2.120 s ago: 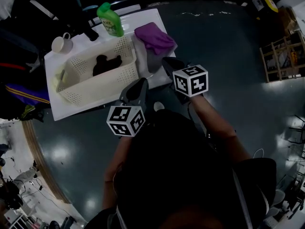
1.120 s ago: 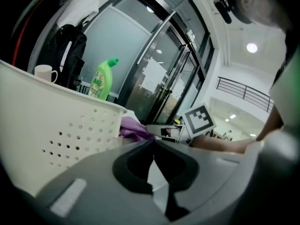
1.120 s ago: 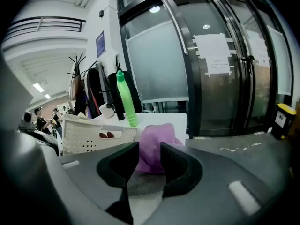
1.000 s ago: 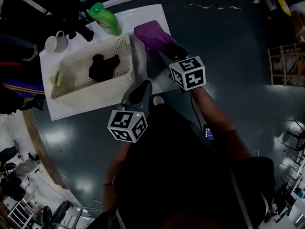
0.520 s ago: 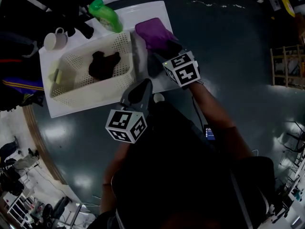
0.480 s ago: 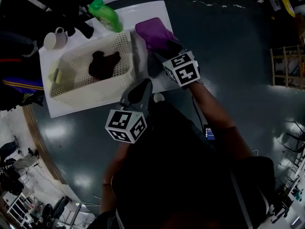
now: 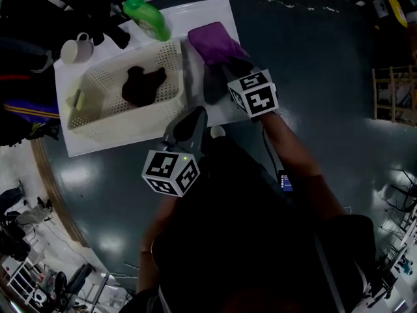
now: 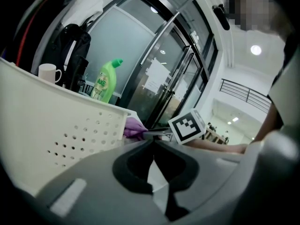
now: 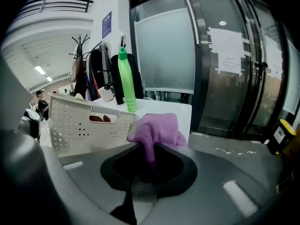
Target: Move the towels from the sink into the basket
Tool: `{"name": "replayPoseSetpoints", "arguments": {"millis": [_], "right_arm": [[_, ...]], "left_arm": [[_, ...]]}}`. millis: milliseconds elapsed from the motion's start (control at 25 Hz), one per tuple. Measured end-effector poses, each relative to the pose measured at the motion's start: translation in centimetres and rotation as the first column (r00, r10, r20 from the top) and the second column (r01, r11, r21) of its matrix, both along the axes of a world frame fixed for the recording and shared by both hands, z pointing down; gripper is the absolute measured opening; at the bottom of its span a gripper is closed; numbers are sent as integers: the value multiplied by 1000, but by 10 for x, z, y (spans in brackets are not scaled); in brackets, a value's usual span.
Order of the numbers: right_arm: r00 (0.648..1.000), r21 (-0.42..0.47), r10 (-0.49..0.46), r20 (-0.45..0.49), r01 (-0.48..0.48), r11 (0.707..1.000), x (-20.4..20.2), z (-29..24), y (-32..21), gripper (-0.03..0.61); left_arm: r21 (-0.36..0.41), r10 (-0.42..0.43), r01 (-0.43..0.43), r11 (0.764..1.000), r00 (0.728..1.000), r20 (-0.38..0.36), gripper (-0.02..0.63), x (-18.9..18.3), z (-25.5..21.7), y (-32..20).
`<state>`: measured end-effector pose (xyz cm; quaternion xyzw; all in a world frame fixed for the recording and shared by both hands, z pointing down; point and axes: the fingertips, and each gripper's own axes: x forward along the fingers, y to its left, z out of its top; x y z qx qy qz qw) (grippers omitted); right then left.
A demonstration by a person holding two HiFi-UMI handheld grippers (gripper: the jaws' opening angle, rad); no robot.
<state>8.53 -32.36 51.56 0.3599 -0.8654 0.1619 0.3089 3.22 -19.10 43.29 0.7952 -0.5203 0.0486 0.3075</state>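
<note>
A purple towel lies at the right end of the white sink top, over a grey cloth. My right gripper reaches onto it. Its jaws have just been closing, and a fold of the purple towel is pinched between them. A dark towel lies inside the white perforated basket. My left gripper is shut with nothing in it, low at the basket's near right corner. The purple towel shows past that corner.
A green bottle and a white mug stand behind the basket. Dark coats hang at the far left. Glass doors rise beyond the sink top. Dark glossy floor surrounds it.
The right gripper has reached forward from the near edge of the sink top onto the purple towel. The left gripper has stayed where it was.
</note>
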Motion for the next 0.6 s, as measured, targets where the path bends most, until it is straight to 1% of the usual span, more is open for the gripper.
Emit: {"name": "replayPoseSetpoints", "arguments": {"millis": [320, 440, 600], "right_arm": [[999, 6, 10, 52, -10, 1000, 5, -9, -3, 41], [998, 36, 23, 59, -26, 999, 7, -19, -4, 37], [997, 102, 48, 62, -54, 993, 7, -37, -6, 34]], "left_arm": [[15, -15, 15, 1000, 1000, 4, 6, -3, 0, 1], [29, -18, 18, 999, 1000, 5, 6, -9, -3, 5], [58, -21, 21, 998, 1000, -1, 6, -20, -9, 11]]}}
